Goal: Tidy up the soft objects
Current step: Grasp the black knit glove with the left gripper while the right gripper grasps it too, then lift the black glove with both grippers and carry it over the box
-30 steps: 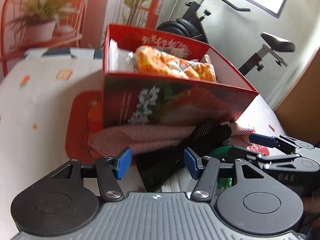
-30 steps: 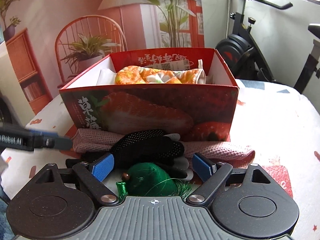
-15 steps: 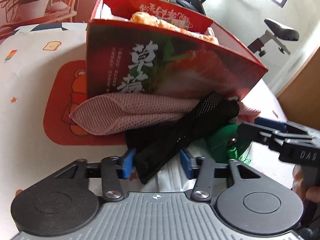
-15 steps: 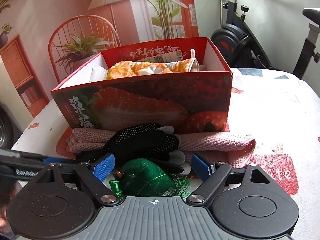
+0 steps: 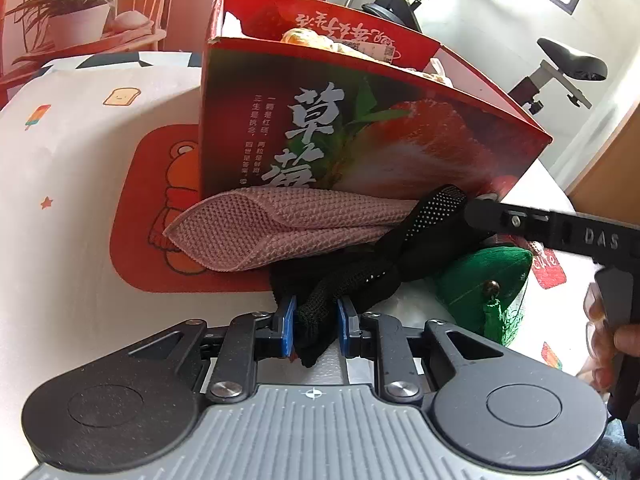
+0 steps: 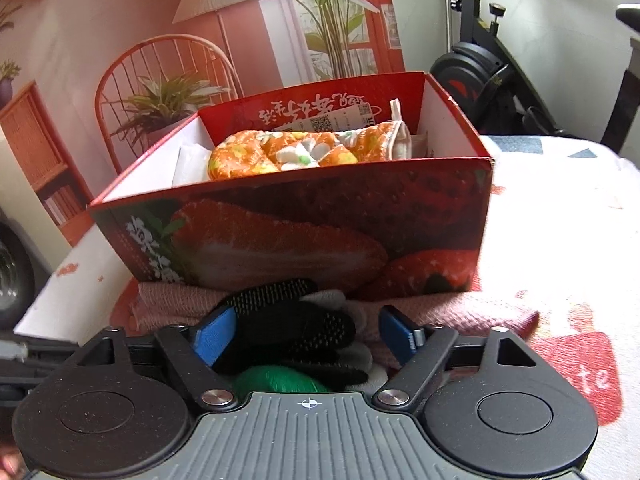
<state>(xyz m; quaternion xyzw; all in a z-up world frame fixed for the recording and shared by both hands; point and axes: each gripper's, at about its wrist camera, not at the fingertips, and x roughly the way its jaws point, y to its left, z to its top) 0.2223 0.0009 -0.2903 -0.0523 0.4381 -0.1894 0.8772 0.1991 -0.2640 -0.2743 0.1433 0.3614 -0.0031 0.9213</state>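
The left gripper is closing on a black glove; the right gripper, wide but closing, straddles it. A pink cloth and green pouch crowd the red box

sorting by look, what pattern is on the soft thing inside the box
Orange with white and green flowers, clearest in the right wrist view.

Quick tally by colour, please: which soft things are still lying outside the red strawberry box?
Pink: 1, the waffle-knit cloth against the box front.
Black: 1, the dotted knit glove, its cuff between the closing left gripper pads.
Green: 1, the plush pouch with tassel.
White: 1, a fabric piece under the glove, partly hidden.
Total: 4
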